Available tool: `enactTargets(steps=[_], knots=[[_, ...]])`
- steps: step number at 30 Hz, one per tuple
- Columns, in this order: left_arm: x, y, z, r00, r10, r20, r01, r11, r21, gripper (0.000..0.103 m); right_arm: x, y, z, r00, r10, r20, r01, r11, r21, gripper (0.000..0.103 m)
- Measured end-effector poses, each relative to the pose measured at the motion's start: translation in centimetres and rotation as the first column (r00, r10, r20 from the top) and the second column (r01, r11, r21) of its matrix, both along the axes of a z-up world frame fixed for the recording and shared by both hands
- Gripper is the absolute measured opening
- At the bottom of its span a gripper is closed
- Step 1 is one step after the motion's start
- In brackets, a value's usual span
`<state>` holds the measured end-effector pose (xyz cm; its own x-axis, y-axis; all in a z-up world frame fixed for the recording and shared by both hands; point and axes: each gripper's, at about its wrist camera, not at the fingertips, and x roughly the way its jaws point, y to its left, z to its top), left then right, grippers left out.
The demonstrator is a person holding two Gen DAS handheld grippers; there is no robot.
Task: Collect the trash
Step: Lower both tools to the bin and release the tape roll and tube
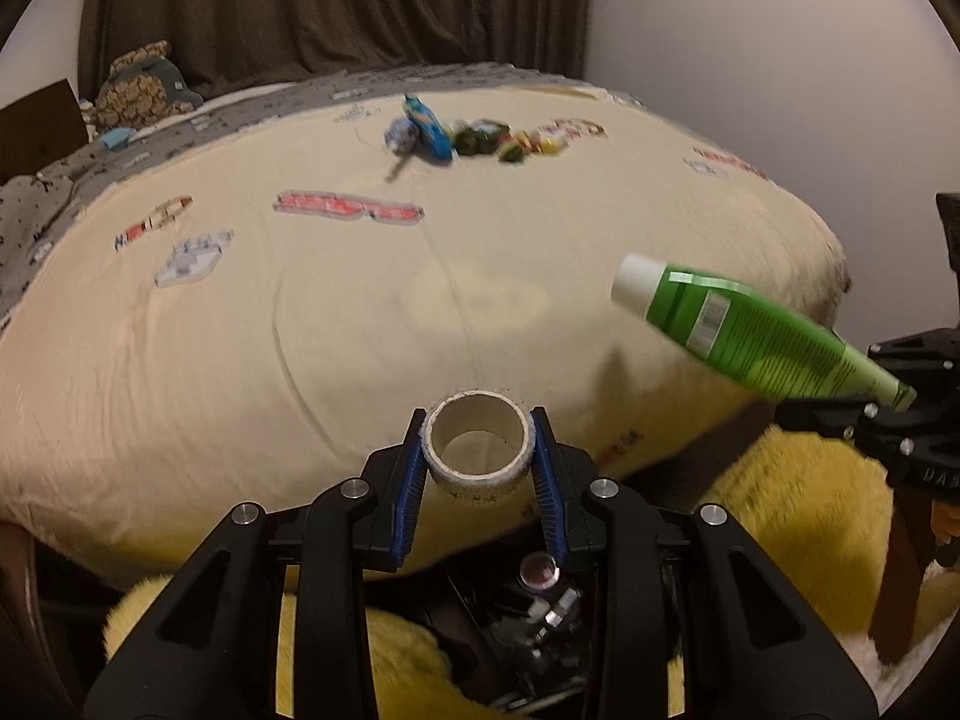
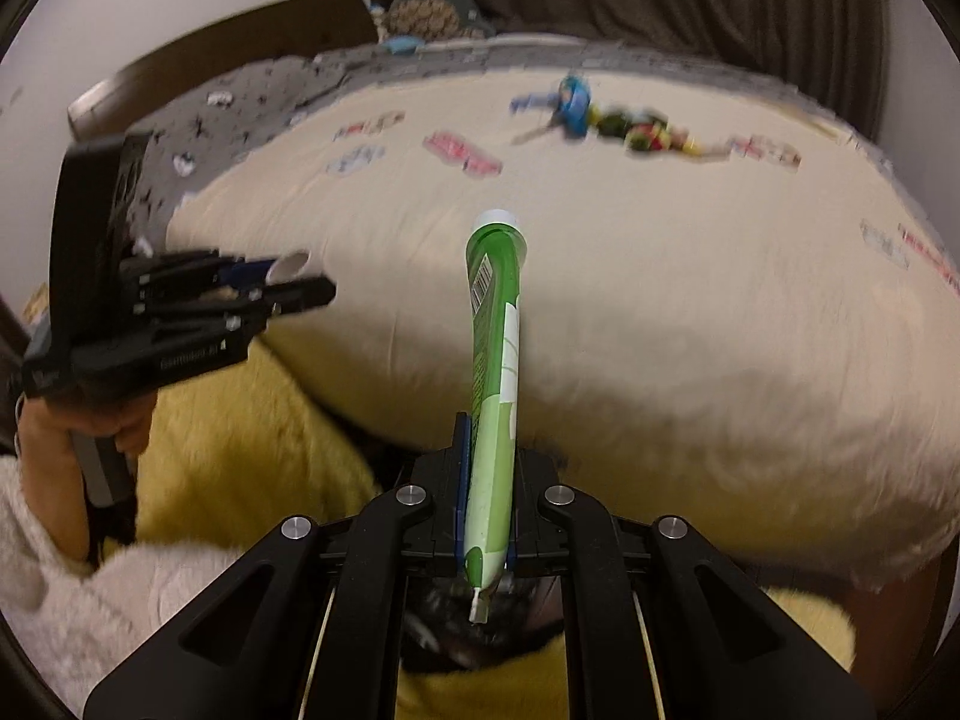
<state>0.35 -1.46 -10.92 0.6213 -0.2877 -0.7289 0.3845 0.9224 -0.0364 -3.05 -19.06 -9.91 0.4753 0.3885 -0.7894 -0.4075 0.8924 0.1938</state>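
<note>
The green tube [image 2: 495,360] is clamped at its flat crimped tail between the right gripper's [image 2: 486,498] jaws, cap end projecting toward 12 o'clock above the cream bedspread [image 2: 690,312]. The cardboard tape core [image 1: 478,450] sits between the left gripper's [image 1: 480,468] blue pads [image 1: 547,474], open bore facing the camera, at 6 o'clock in the left wrist view.

Hazards, as judged:
- Tube: held only at the thin tail with most of its length unsupported. A quick swing could pivot it or pull it free.
- Core: round and rigid, held across its outer wall. Slack pressure could let it roll out.
- Remaining litter [image 1: 480,135], a cluster of wrappers at 12 o'clock on the bedspread, cannot be picked up while both grippers are occupied.

Gripper state:
- Right: closed nearly fully, on the tube.
- Left: partly open, closed on the core.
</note>
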Motion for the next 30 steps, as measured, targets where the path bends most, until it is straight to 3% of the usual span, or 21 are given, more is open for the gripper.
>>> enactTargets(steps=[6, 12, 21, 24, 30], knots=[[-1.3, -0.4, -3.4, 0.995, -0.025, -0.097, 0.027, 0.999, 0.017, 0.031, -1.1, 1.0, -4.0, 0.990, 0.031, -0.139, -0.033, 0.999, -0.011, 0.010], [-0.9, -0.9, -7.5, 0.971, -0.052, -0.233, 0.057, 0.998, 0.014, 0.031, -1.1, 1.5, -8.6, 0.958, -0.001, -0.286, -0.016, 0.998, -0.058, 0.010], [0.1, -2.8, -14.1, 0.884, -0.116, -0.452, 0.137, 0.990, 0.013, 0.031, 0.0, 2.4, -13.3, 0.908, -0.054, -0.414, 0.024, 0.997, -0.078, 0.010], [0.3, -2.9, -15.3, 0.867, -0.116, -0.486, 0.143, 0.989, 0.020, 0.031, 0.3, 2.9, -14.5, 0.896, -0.053, -0.442, 0.019, 0.997, -0.079, 0.010], [0.7, -3.3, -15.8, 0.861, -0.117, -0.495, 0.150, 0.988, 0.028, 0.032, 1.5, 2.8, -15.1, 0.893, -0.045, -0.447, 0.005, 0.996, -0.091, 0.012]])
